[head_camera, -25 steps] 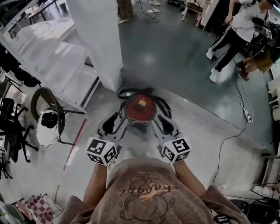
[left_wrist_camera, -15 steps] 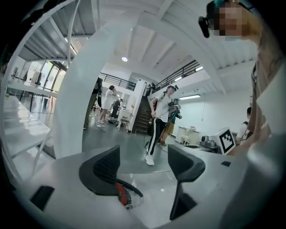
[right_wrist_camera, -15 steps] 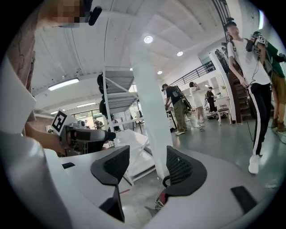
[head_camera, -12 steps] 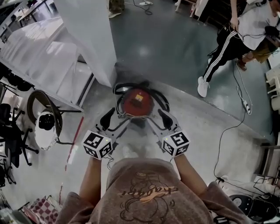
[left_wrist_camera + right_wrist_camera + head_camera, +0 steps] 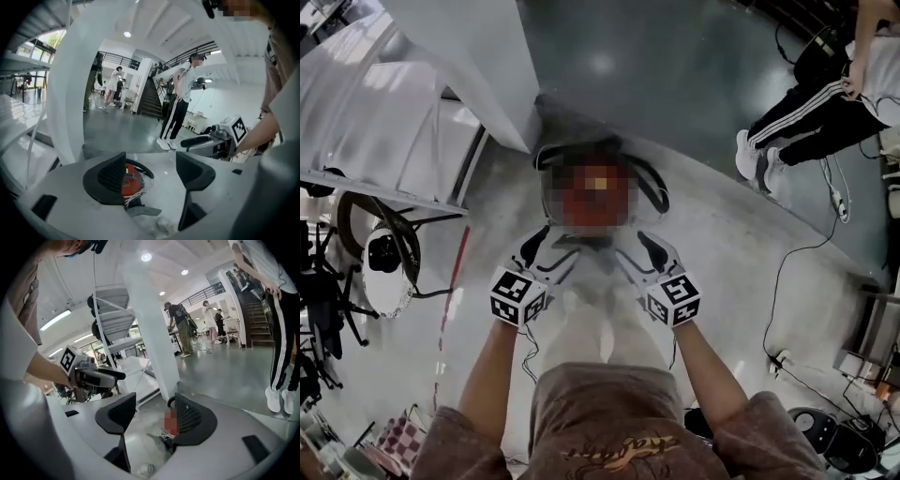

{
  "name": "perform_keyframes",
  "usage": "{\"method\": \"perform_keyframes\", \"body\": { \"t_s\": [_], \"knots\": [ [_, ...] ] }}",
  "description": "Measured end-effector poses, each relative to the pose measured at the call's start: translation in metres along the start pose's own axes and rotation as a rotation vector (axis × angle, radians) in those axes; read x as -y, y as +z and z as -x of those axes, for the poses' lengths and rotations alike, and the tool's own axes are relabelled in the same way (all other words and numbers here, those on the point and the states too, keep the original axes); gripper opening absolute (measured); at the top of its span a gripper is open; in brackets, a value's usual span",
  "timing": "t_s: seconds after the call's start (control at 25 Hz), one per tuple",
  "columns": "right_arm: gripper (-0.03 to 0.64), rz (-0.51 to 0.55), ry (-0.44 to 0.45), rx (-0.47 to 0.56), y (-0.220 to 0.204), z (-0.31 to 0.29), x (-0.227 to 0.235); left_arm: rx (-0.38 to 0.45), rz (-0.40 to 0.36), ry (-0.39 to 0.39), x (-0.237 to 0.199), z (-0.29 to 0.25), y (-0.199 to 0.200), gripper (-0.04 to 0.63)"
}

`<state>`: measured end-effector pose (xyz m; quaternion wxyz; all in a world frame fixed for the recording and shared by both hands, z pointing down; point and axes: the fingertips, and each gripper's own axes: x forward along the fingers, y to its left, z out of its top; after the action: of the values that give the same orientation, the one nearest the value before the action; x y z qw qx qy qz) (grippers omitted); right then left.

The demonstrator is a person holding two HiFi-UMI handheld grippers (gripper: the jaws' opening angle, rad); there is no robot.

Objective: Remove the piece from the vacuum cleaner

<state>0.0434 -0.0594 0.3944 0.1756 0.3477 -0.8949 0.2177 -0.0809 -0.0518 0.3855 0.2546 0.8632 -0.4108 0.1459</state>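
The vacuum cleaner (image 5: 595, 192) is a round red canister on the grey floor, ringed by a black hose (image 5: 652, 183); a mosaic patch covers its top. My left gripper (image 5: 546, 251) and right gripper (image 5: 639, 255) hover side by side just short of it, apart from it. Both have just been opening and stand open with nothing between the jaws. In the left gripper view the red body (image 5: 132, 180) with white wires shows behind the left jaw of that gripper (image 5: 152, 171). In the right gripper view the canister (image 5: 171, 423) sits by the right jaw of that gripper (image 5: 154, 417).
A white pillar (image 5: 478, 66) rises just behind the vacuum, with a white table (image 5: 384, 122) to its left. An office chair (image 5: 382, 262) stands at the left. A person's legs (image 5: 797, 122) and floor cables (image 5: 787, 281) are at the right. My own feet (image 5: 586, 314) are below the grippers.
Both grippers have dropped lower toward the floor in front of the vacuum, and their jaws stand wider than before. The vacuum has stayed in place.
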Motion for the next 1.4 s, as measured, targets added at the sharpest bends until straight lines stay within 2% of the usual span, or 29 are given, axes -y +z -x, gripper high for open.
{"method": "perform_keyframes", "body": {
  "t_s": [0.4, 0.56, 0.8, 1.0, 1.2, 1.4],
  "knots": [
    [0.230, 0.015, 0.047, -0.220, -0.162, -0.092, 0.026, -0.214, 0.003, -0.136, -0.039, -0.098, -0.151, 0.308],
    [0.230, 0.023, 0.059, -0.282, -0.224, -0.126, 0.038, -0.291, -0.025, -0.181, -0.054, -0.136, -0.214, 0.308],
    [0.230, 0.020, 0.079, -0.379, -0.304, -0.153, 0.048, -0.438, -0.064, -0.237, -0.069, -0.164, -0.303, 0.308],
    [0.229, 0.017, 0.130, -0.445, -0.343, -0.168, 0.043, -0.496, -0.076, -0.282, -0.073, -0.179, -0.335, 0.308],
    [0.229, 0.001, 0.177, -0.474, -0.357, -0.178, 0.033, -0.577, -0.156, -0.348, -0.065, -0.185, -0.355, 0.308],
    [0.227, 0.000, 0.188, -0.512, -0.366, -0.184, 0.031, -0.610, -0.178, -0.358, -0.068, -0.187, -0.363, 0.297]
  ]
}}
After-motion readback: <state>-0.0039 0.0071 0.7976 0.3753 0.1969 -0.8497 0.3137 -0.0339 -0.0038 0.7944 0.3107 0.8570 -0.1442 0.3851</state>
